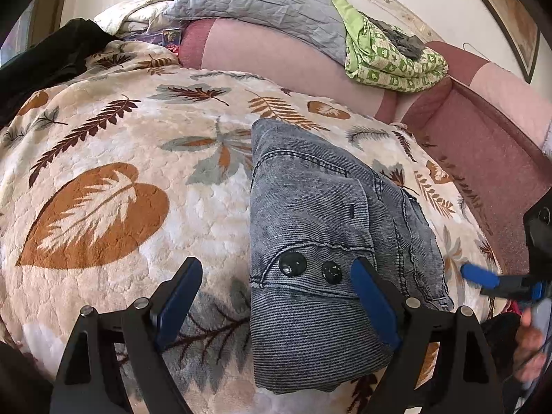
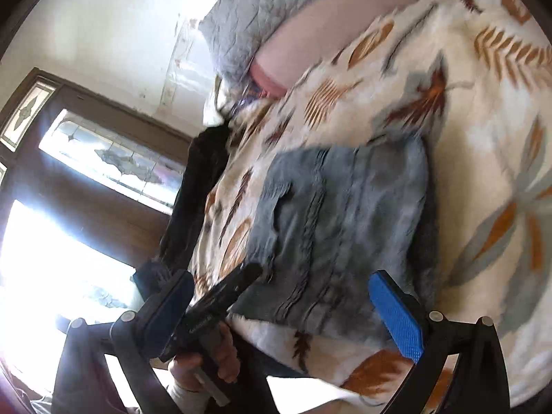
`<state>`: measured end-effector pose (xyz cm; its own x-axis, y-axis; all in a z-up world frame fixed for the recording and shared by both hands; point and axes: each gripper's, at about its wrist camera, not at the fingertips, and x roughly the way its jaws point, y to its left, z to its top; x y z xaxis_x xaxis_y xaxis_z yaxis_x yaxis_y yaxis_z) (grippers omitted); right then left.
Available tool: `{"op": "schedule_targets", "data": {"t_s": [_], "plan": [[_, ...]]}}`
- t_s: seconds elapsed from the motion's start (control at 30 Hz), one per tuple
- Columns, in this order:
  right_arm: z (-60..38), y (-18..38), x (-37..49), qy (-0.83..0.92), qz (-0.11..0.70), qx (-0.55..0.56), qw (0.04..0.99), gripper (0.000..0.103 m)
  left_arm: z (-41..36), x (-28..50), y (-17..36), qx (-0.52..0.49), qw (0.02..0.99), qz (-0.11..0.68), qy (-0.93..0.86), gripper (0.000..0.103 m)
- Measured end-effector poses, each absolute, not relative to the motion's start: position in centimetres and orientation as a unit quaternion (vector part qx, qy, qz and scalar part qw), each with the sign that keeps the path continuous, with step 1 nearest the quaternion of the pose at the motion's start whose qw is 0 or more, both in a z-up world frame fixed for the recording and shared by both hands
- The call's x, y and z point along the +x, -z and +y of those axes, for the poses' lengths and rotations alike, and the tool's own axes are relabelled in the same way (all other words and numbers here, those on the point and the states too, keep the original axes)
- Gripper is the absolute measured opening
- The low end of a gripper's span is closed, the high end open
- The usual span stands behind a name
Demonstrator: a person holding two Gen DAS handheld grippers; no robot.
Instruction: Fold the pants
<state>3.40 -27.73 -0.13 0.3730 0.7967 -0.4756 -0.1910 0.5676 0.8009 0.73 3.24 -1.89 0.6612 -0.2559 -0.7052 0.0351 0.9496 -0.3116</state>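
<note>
Grey-blue denim pants (image 1: 310, 207) lie folded into a compact bundle on a cream blanket with a leaf print (image 1: 120, 145), with two dark buttons facing up. My left gripper (image 1: 276, 269) hovers open just above the bundle's near end, its right pad over the denim and its left pad over the blanket. In the right wrist view, which is blurred and tilted, the pants (image 2: 345, 207) lie beyond my right gripper (image 2: 283, 307), which is open with nothing between its pads. One blue finger (image 1: 479, 276) of the right gripper shows to the right of the pants. A hand (image 2: 207, 362) holds the left gripper.
A pink sofa back (image 1: 276, 55) runs behind the blanket, bearing a grey quilted pillow (image 1: 255, 0) and a green patterned cloth (image 1: 390, 58). A dark garment (image 1: 51, 58) lies at the blanket's far left. A window and door (image 2: 86, 172) stand beyond it.
</note>
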Motion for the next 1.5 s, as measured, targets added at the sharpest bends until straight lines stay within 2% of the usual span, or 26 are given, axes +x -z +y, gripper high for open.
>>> {"op": "schedule_targets", "data": {"t_s": [0.17, 0.37, 0.53, 0.83, 1.23, 1.43, 1.5], "plan": [[-31.0, 1.7, 4.8, -0.286, 0.463, 0.366, 0.755, 0.103, 3.9, 0.8, 1.9, -0.148, 0.902, 0.398, 0.074, 0.088], [-31.5, 5.3, 5.9, -0.266, 0.51, 0.389, 0.719, 0.103, 4.6, 1.4, 2.0, -0.169, 0.891, 0.413, 0.087, 0.088], [-31.0, 5.0, 7.7, -0.274, 0.521, 0.373, 0.717, 0.103, 6.4, 3.6, 1.2, -0.234, 0.867, 0.432, 0.088, 0.088], [-28.8, 6.1, 9.5, -0.283, 0.547, 0.348, 0.707, 0.103, 5.0, 7.7, 3.3, -0.206, 0.843, 0.489, 0.089, 0.088], [-27.0, 5.7, 10.6, -0.232, 0.596, 0.31, 0.703, 0.103, 4.3, 7.4, 3.3, -0.179, 0.852, 0.483, 0.1, 0.088], [-27.9, 3.9, 9.8, -0.215, 0.594, 0.304, 0.714, 0.103, 5.5, 6.5, 1.6, -0.221, 0.858, 0.447, 0.126, 0.088], [-28.1, 4.3, 9.9, -0.202, 0.605, 0.294, 0.712, 0.103, 5.4, 6.9, 1.9, -0.233, 0.846, 0.457, 0.142, 0.088]]}}
